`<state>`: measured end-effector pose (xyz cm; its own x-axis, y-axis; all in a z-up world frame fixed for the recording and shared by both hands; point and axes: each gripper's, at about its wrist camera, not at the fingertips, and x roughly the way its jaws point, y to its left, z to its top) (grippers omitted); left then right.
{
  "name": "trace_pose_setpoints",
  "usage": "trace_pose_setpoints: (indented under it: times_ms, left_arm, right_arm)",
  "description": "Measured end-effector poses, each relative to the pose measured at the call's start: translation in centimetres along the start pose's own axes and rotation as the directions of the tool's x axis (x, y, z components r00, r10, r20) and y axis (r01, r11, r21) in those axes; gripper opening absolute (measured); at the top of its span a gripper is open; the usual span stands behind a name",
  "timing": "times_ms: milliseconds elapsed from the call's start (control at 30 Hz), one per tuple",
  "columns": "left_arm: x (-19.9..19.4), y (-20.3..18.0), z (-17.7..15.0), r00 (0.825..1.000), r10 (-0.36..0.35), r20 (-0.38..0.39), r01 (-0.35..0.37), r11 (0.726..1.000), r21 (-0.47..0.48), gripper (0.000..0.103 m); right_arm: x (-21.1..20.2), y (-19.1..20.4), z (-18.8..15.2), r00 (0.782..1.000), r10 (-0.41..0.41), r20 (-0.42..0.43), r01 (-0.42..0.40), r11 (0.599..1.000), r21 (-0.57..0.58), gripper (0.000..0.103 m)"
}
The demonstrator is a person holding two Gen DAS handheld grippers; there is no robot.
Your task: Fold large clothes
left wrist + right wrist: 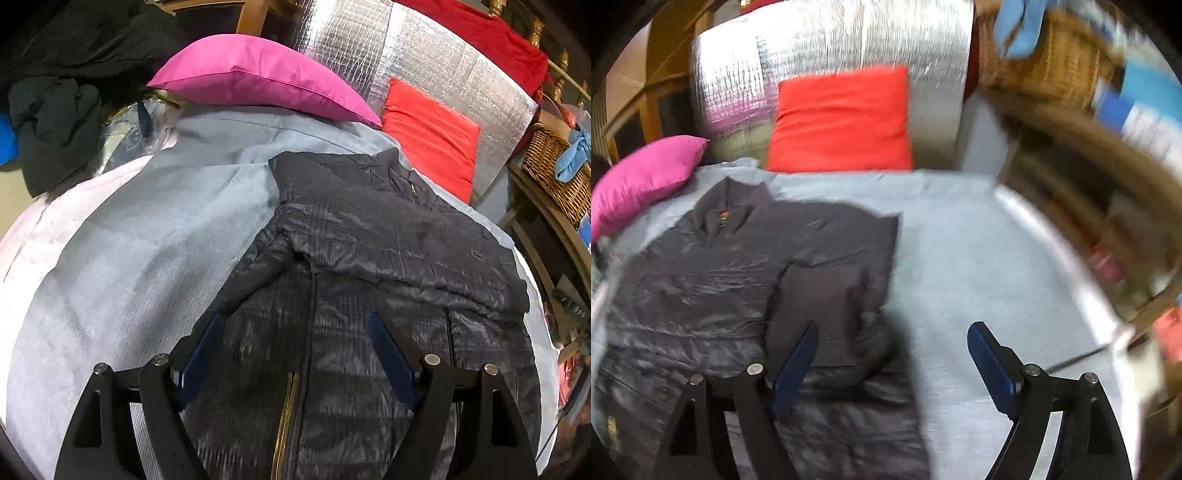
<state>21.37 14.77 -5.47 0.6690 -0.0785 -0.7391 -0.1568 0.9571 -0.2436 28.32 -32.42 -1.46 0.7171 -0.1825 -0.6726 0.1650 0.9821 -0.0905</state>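
Jacket: one dark quilted jacket (388, 258) lies flat on the bed, front up, collar toward 12 o'clock; a gold zipper (284, 417) runs down its middle at 6 o'clock in the left wrist view.
Sleeves: two, both folded inward over the chest; in the right wrist view one folded sleeve (827, 314) lies on the body at about 7 o'clock from centre.
Bed: one, with a pale grey-blue cover (166, 229); the jacket takes the right part in the left wrist view and the left part in the right wrist view.
Left gripper (297, 354): one, above the jacket's lower front; jaws spread wide and released, with no cloth between the blue pads.
Right gripper (890, 354): one, above the jacket's edge and the bare cover; jaws apart and empty, grasping nothing. This view is blurred.
Cushions: two, one pink cushion (258, 77) at 11 o'clock and one red cushion (432, 136) at 1 o'clock, both at the head of the bed.
Silver panel (424, 62): one, upright behind the cushions at 12 o'clock.
Wicker basket (554, 170): one, at 3 o'clock beside the bed, with a light blue cloth (574, 155) on its rim.
Dark clothes (55, 125): a heap at 10 o'clock; the count of pieces cannot be told.
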Motion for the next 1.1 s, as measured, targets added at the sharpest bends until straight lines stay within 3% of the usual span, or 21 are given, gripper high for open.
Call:
trace_pose_setpoints:
  times_ms: [167, 467, 1100]
  left_arm:
    - [-3.0, -0.3, -1.4, 1.000, -0.001, 0.013, 0.001, 1.000, 0.000, 0.081]
    - [-6.6, -0.5, -4.0, 1.000, -0.018, 0.018, 0.018, 1.000, 0.004, 0.081]
    - [-5.8, 0.6, -5.3, 1.000, -0.008, -0.009, 0.008, 1.000, -0.015, 0.081]
  right_arm:
    - [-5.1, -1.1, 0.3, 0.997, -0.017, 0.071, 0.017, 1.000, 0.002, 0.086]
    - [-11.1, -1.9, -1.9, 0.994, -0.010, 0.111, 0.012, 1.000, -0.017, 0.086]
    - [-12.1, -1.1, -2.6, 0.992, -0.014, 0.122, 0.016, 1.000, -0.020, 0.086]
